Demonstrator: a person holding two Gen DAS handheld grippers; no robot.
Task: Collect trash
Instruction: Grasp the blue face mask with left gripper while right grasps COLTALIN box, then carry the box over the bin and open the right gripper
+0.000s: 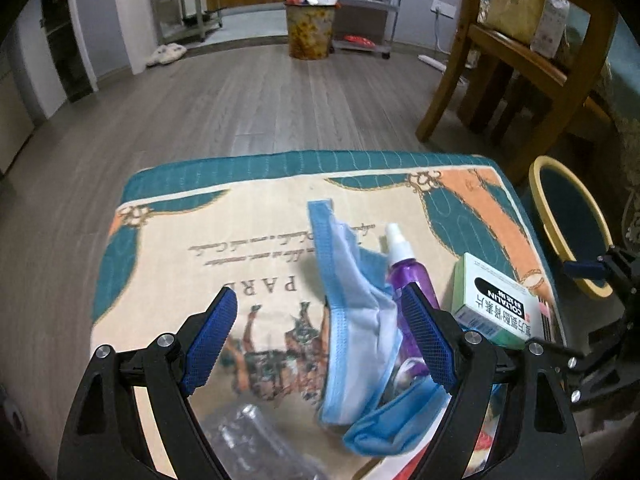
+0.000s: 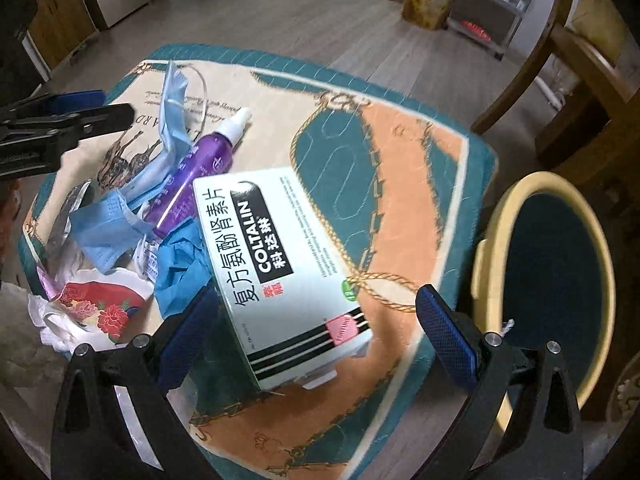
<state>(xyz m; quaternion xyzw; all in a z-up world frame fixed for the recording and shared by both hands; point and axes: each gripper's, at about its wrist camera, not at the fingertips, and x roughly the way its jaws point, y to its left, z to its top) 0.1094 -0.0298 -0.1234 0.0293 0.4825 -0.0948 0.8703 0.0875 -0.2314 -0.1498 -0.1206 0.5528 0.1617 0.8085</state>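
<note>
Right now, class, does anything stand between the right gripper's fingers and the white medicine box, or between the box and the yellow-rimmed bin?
Nothing visible does. The right gripper straddles the white medicine box; the yellow-rimmed bin stands open beside the table.

Left claw spread over a crumpled mask

The left claw hangs wide open above a crumpled blue disposable face mask on the patterned desk cloth, a purple plastic spray bottle and white-green medicine box just beside it.
</note>
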